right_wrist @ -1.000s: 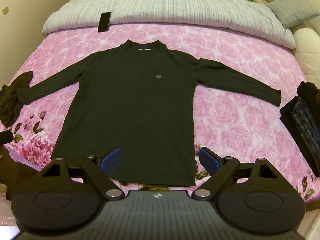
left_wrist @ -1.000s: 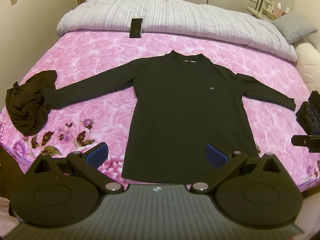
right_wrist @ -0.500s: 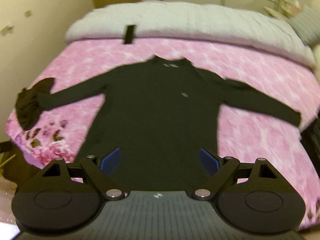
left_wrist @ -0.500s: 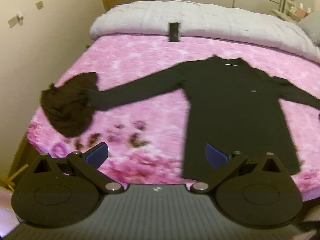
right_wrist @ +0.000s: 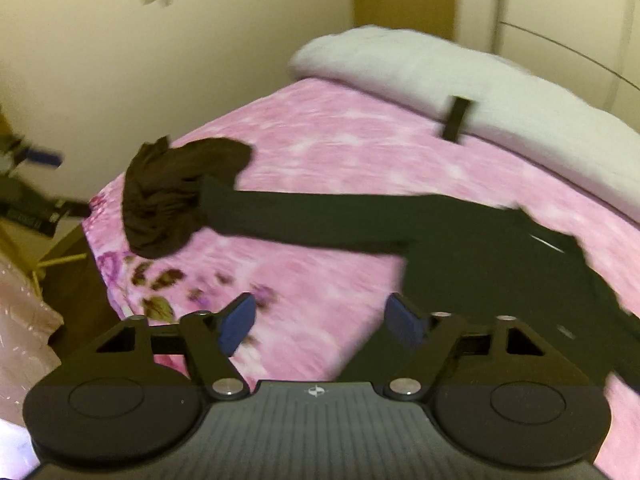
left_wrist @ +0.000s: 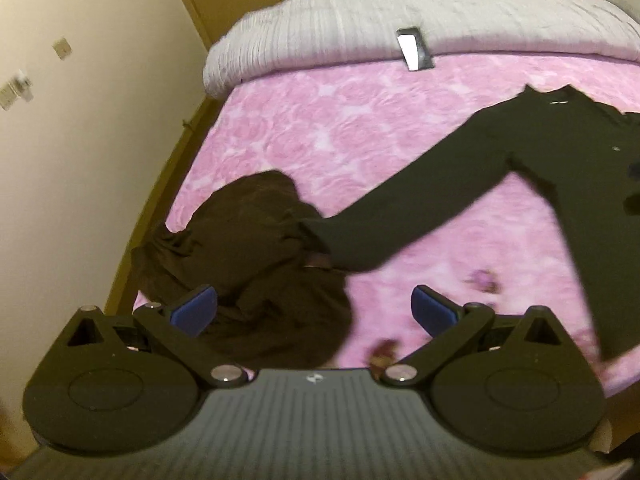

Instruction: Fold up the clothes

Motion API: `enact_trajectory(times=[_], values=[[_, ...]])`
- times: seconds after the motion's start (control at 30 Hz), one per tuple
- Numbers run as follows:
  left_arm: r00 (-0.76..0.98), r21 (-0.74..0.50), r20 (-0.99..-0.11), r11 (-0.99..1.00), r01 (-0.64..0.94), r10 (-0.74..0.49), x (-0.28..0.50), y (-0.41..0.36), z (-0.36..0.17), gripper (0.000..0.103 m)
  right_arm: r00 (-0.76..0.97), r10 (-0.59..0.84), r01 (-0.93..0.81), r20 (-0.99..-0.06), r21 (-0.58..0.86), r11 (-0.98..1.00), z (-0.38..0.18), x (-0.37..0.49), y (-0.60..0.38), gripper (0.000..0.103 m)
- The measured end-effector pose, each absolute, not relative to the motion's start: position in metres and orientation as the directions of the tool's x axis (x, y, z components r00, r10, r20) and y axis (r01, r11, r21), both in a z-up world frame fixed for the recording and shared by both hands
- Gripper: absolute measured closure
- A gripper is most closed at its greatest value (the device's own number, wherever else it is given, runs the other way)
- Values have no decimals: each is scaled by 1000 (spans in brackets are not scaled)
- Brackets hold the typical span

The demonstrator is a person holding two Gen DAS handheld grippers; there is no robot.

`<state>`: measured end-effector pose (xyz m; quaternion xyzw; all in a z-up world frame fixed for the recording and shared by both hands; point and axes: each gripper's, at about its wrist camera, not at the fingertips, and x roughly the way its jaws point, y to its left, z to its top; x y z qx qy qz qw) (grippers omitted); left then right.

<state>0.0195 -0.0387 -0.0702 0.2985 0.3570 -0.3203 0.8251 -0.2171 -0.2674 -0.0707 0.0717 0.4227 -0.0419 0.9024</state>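
A black long-sleeved shirt point(left_wrist: 592, 160) lies flat on the pink bedspread point(left_wrist: 340, 120), its body at the right of the left wrist view. One sleeve point(left_wrist: 400, 208) stretches left, and its cuff ends against a crumpled dark brown garment point(left_wrist: 248, 260). My left gripper point(left_wrist: 314, 308) hangs open above that brown garment's near edge, nothing between its blue pads. In the right wrist view the sleeve point(right_wrist: 320, 220) runs across the middle to the brown garment point(right_wrist: 172, 196). My right gripper point(right_wrist: 320, 322) hovers over bare bedspread beside the shirt's body point(right_wrist: 500, 280), jaws closing on nothing.
A rolled grey duvet point(left_wrist: 400, 16) lies across the head of the bed with a dark phone point(left_wrist: 414, 48) leaning on it. A cream wall point(left_wrist: 80, 140) runs close along the bed's left side. The bed's wooden edge point(right_wrist: 80, 272) drops off at the left.
Both views have swung left along the bed, from the shirt's hem to its sleeve and the brown garment. The right gripper's jaws have narrowed. The picture is motion-blurred.
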Motion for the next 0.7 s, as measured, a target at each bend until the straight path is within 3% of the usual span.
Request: enact_trajectory(times=[0.03,0.07,0.13,0.2,0.43,0.5,0.53,0.6,0.63,0.67,0.7], values=[[528,255,-785,607,753,-325,41,-33,-78,1,619,14,130,-785,120,984,-83,-185,-261,58],[518,253,-788,592,765,-332,58,-29,-87,1,607,47,126,-793,154,980,-95,-155,-254,63],[502,253,-792,561,788,-348,83,-21,-103,1,596,90,103,-798,188,977,-121,-101,-237,65],[486,250,-794,533,808,-365,104,-14,-119,1,589,75,57,-804,134,989,-151,-54,-218,65],[407,173,-834,526,833,-372,150,6,-173,1,550,-73,-233,-832,-236,943,-272,33,-159,67],[394,157,-845,535,830,-363,158,8,-184,1,583,-156,-341,-797,-414,844,-296,33,-142,64],[386,146,-848,542,828,-363,161,8,-187,1,615,-189,-384,-766,-499,777,-306,31,-134,57],[371,141,-846,510,848,-383,161,5,-190,1,667,-202,-415,-717,-583,699,-314,24,-126,55],[364,142,-844,489,861,-394,161,3,-191,1,679,-191,-425,-709,-591,685,-315,24,-124,62],[365,166,-836,447,879,-409,157,-1,-192,1,677,-174,-421,-716,-570,706,-312,25,-127,87],[372,204,-824,389,898,-426,152,-6,-193,1,665,-152,-408,-731,-527,746,-305,28,-132,97]])
